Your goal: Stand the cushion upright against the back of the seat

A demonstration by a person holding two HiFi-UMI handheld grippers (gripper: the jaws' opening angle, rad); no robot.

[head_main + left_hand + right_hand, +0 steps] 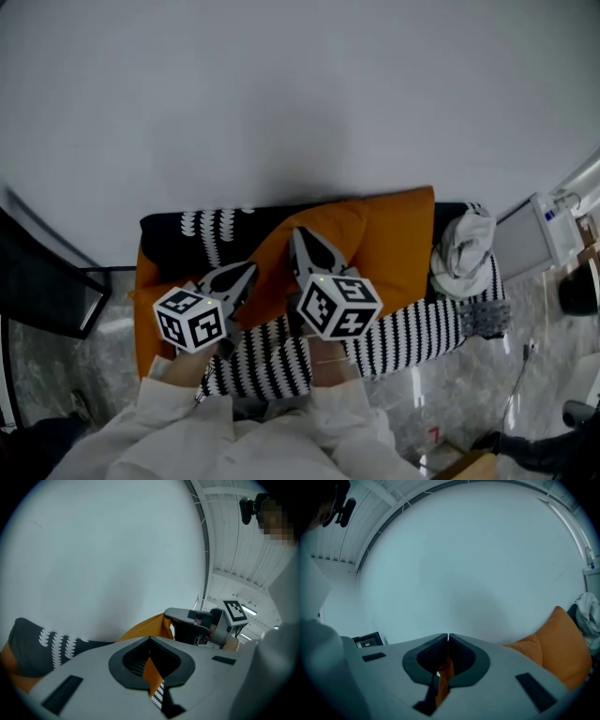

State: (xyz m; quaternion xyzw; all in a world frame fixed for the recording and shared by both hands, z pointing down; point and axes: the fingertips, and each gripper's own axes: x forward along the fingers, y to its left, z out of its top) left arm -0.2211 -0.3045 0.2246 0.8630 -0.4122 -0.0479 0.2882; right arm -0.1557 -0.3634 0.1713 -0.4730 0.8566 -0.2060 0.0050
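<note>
The cushion [281, 248] is orange with a black-and-white striped part [272, 361]; it is lifted in front of the seat's back [187, 230], which is black with white marks. My left gripper [246, 277] is shut on an edge of the cushion; in the left gripper view a strip of orange and striped fabric [153, 673] sits between the closed jaws of the left gripper [150, 638]. My right gripper [300, 236] is shut on orange fabric [445, 676], with the right gripper [448, 636] pointing at the white wall. The right gripper [190, 620] also shows beside the cushion.
A larger orange cushion [398, 234] leans on the seat's back at the right. A white bundle of cloth [464, 246] lies at the seat's right end. A dark frame [47, 295] stands on the left, a white box [553, 230] on the right. A white wall rises behind.
</note>
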